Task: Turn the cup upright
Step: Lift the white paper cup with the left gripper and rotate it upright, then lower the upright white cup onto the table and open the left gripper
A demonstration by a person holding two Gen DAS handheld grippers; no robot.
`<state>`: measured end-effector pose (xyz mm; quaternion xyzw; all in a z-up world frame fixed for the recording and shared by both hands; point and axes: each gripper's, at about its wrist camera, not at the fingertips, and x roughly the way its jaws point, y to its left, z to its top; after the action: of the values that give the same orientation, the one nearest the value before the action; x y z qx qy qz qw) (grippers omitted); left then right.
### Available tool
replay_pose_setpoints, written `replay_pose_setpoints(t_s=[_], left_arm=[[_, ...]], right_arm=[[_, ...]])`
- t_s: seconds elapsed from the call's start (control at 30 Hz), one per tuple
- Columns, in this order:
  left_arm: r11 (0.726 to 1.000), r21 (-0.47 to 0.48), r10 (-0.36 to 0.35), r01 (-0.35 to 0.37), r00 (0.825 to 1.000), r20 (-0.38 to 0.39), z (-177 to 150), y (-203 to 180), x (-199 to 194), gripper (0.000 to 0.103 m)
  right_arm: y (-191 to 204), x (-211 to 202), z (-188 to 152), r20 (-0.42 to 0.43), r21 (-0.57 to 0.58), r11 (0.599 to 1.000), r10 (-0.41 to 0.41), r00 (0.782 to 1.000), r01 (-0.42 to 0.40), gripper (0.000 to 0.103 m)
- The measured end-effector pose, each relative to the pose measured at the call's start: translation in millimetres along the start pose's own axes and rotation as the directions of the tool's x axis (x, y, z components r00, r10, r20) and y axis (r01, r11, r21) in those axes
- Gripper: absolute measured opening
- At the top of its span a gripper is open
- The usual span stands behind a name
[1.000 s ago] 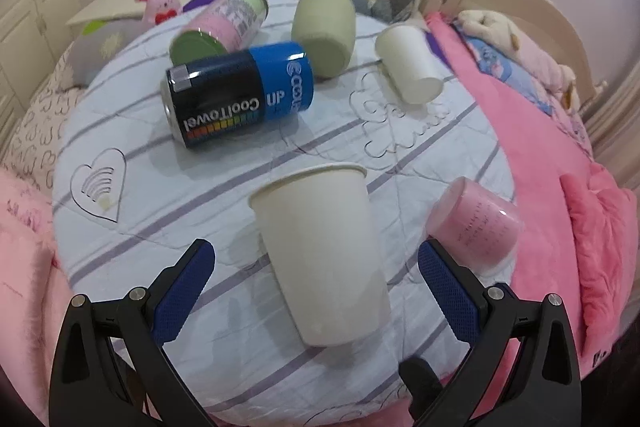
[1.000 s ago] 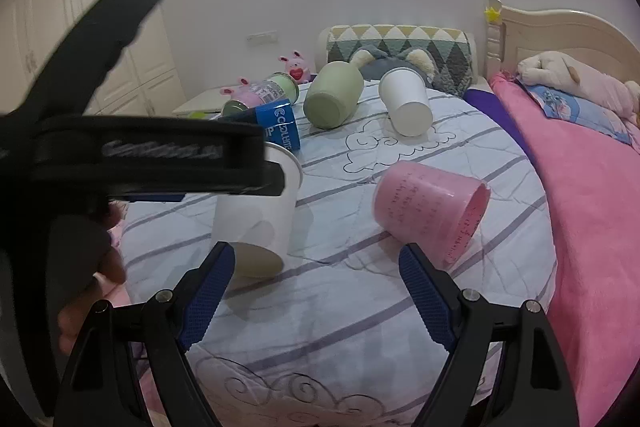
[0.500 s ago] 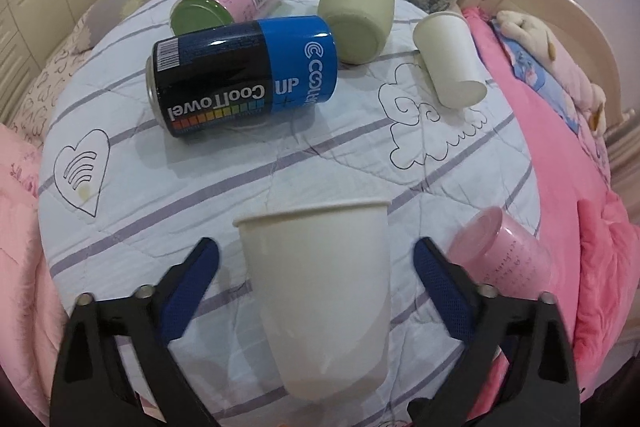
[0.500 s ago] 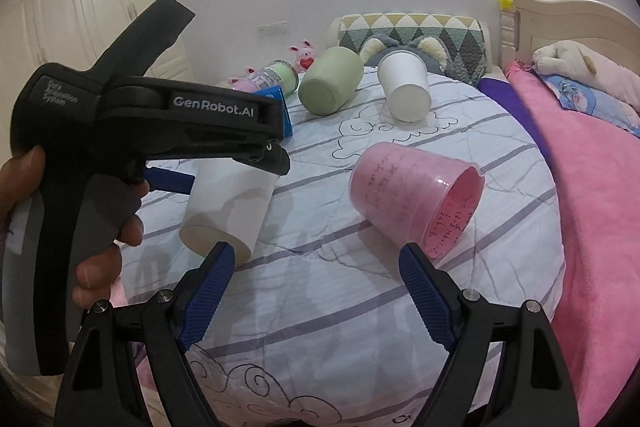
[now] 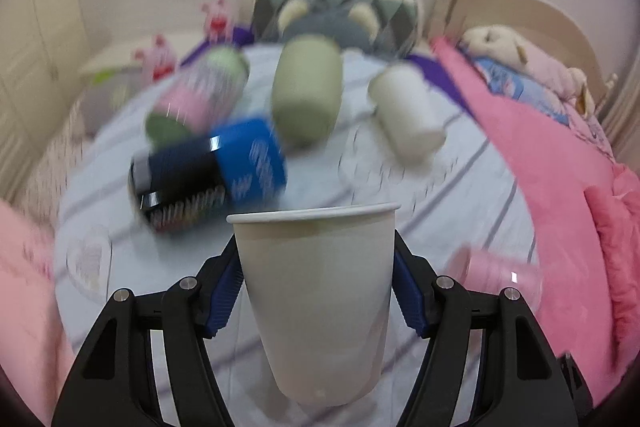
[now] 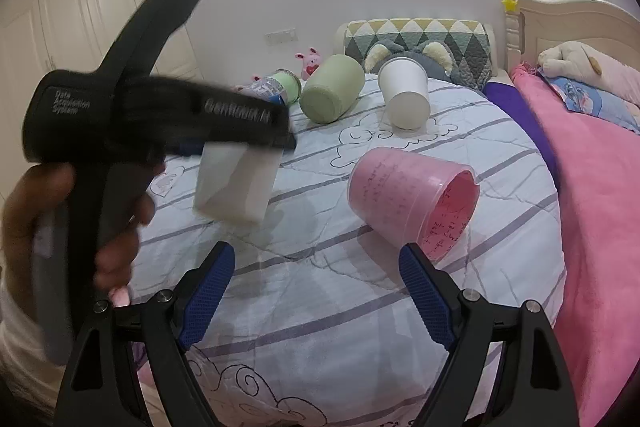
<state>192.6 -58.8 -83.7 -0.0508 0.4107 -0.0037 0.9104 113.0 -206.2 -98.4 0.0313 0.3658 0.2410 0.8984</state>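
Observation:
My left gripper (image 5: 316,291) is shut on a white paper cup (image 5: 318,299); its blue pads press both sides below the rim. The cup is lifted off the bed and tilted, rim away from the camera. In the right wrist view the same cup (image 6: 236,183) hangs under the left gripper (image 6: 240,143), above the quilt. My right gripper (image 6: 316,291) is open and empty, low over the quilt. A pink cup (image 6: 412,199) lies on its side just beyond its right finger.
On the round quilted bed (image 6: 320,307) lie a green cup (image 6: 332,95), a second white paper cup (image 6: 404,99), a blue can (image 5: 212,175) and a pink-green can (image 5: 196,99). A pink blanket (image 6: 592,207) covers the right side. Pillows stand at the back.
My left gripper has closed on the white paper cup and lifted it off the quilt, tipping it toward upright. The left view is motion-blurred. My right gripper has stayed open, nearly still.

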Motion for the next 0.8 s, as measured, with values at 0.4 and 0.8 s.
replay_pose_setpoints(t_s=[0.4, 0.8], left_arm=[[0.987, 0.150, -0.096, 0.062, 0.968, 0.234, 25, -34, 34, 0.068], [0.979, 0.197, -0.110, 0.061, 0.962, 0.252, 12, -45, 44, 0.074]], right_arm=[[-12, 0, 2, 0.017, 0.020, 1.000, -0.013, 1.000, 0.013, 0.086], [-19, -6, -2, 0.017, 0.053, 0.997, -0.052, 0.998, 0.051, 0.086]])
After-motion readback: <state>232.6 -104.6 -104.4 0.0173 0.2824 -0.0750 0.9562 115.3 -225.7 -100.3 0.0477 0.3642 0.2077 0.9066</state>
